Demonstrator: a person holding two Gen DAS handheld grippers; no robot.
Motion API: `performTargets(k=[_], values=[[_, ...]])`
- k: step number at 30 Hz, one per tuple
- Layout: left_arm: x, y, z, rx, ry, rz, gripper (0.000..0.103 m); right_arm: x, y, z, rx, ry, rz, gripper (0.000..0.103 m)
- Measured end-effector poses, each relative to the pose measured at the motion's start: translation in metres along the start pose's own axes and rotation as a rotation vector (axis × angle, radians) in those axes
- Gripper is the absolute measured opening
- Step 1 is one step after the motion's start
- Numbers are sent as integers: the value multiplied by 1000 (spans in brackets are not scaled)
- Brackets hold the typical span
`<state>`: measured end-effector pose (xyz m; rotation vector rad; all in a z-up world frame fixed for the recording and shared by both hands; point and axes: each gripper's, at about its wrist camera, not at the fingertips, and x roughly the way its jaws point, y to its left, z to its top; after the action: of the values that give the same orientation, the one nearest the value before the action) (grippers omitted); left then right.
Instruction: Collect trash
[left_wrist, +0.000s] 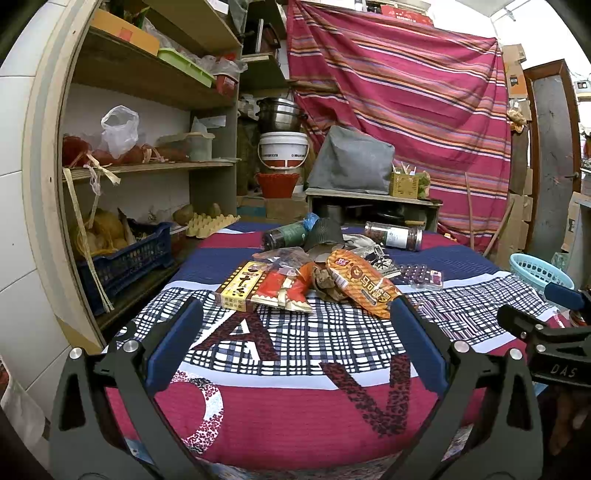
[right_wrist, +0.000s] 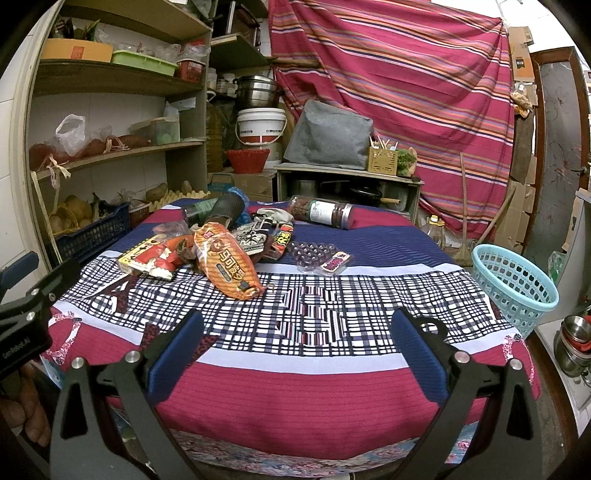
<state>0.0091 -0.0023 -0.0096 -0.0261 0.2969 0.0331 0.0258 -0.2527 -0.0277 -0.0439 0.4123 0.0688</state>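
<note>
From your left wrist view, your left gripper (left_wrist: 295, 332) hangs spread wide and holding nothing over the near edge of the table (left_wrist: 295, 417); bare patterned cloth runs from that edge to the trash pile (left_wrist: 317, 273) heaped around the middle, toward the left and far edges. From your right wrist view, your right gripper (right_wrist: 295, 338) is likewise spread and holding nothing above the near edge, with bare cloth ahead. An orange snack bag (right_wrist: 227, 258) leads the pile; a plastic jar (right_wrist: 321, 212) lies along the far edge. The blue basket (right_wrist: 513, 284) stands just off the table's right edge.
</note>
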Motion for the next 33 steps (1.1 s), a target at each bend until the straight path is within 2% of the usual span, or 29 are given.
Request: performTargets(k=[3, 5, 7, 10, 16, 18, 20, 23, 24, 25, 26, 27, 33], values=[[3, 0, 1, -6, 7, 3, 98, 2, 0, 10, 23, -44, 75, 99], [10, -1, 8, 2, 17, 18, 98, 15, 4, 23, -8, -37, 126, 99], [25, -1, 16, 24, 42, 61, 98, 26, 9, 36, -33, -44, 144, 99], [49, 10, 25, -10, 88, 68, 98, 51, 18, 52, -29, -54, 188, 99], [90, 35, 46, -34, 110, 108, 98, 134, 46, 58, -55, 128, 205, 99], [108, 43, 47, -43, 151, 100, 98, 155, 55, 51, -83, 191, 204, 98], [126, 49, 46, -61, 204, 80, 98, 180, 61, 44, -90, 277, 200, 90], [144, 54, 43, -92, 259, 40, 98, 209, 63, 33, -91, 396, 194, 63], [149, 55, 43, -98, 273, 29, 98, 216, 61, 29, -72, 437, 196, 41], [153, 56, 44, -100, 275, 24, 98, 217, 57, 27, -45, 452, 218, 29], [157, 56, 45, -104, 280, 14, 98, 214, 54, 28, -28, 451, 227, 26], [159, 56, 45, -106, 283, 8, 98, 209, 51, 29, -15, 444, 239, 7], [187, 48, 48, -148, 356, -71, 98, 155, 30, 41, 21, 315, 242, 6]])
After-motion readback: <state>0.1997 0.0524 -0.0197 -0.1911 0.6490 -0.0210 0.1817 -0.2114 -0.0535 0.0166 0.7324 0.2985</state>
